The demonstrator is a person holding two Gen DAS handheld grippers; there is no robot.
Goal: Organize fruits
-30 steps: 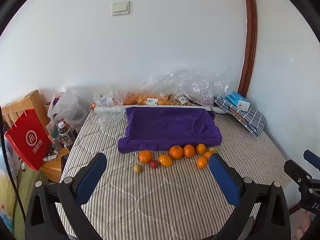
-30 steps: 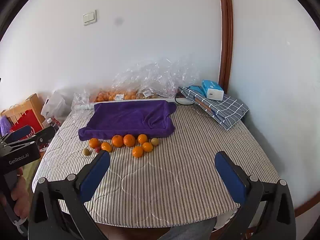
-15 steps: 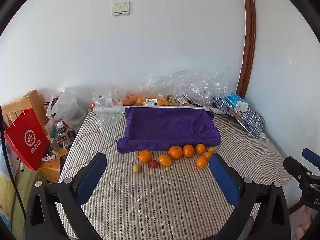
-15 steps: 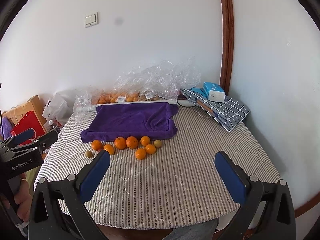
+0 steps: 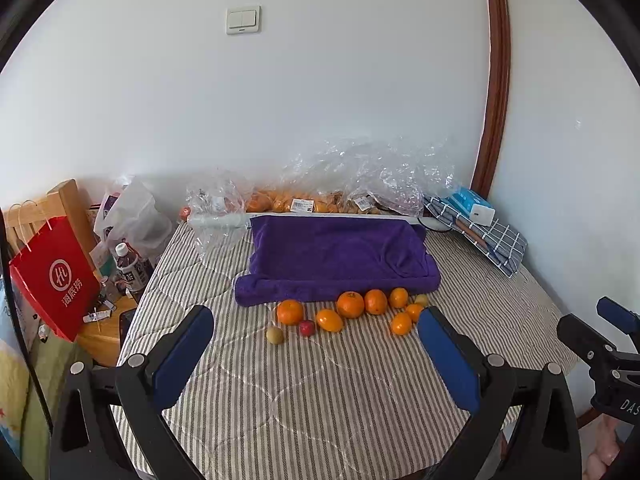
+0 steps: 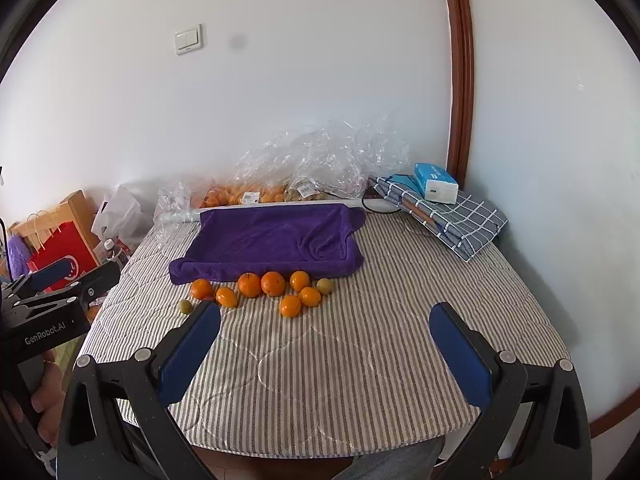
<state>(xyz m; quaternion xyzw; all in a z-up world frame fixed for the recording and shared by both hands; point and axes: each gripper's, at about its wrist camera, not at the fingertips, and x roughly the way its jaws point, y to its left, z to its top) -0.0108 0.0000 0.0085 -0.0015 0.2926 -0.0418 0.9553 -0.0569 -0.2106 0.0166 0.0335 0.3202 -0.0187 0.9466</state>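
Both the left gripper (image 5: 316, 354) and right gripper (image 6: 324, 354) hover with jaws wide apart, empty. The fruits (image 5: 350, 312) lie beyond them, along the purple towel (image 5: 336, 258), seemingly nearer than a second ago.

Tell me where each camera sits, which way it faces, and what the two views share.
Left wrist: sits on the left gripper, facing the purple towel and wall; its open blue fingers show, with the right gripper at the right edge.
Right wrist: sits on the right gripper, further right; its open fingers and a hand holding the left gripper show.
Shared: towel, oranges, striped table cover.
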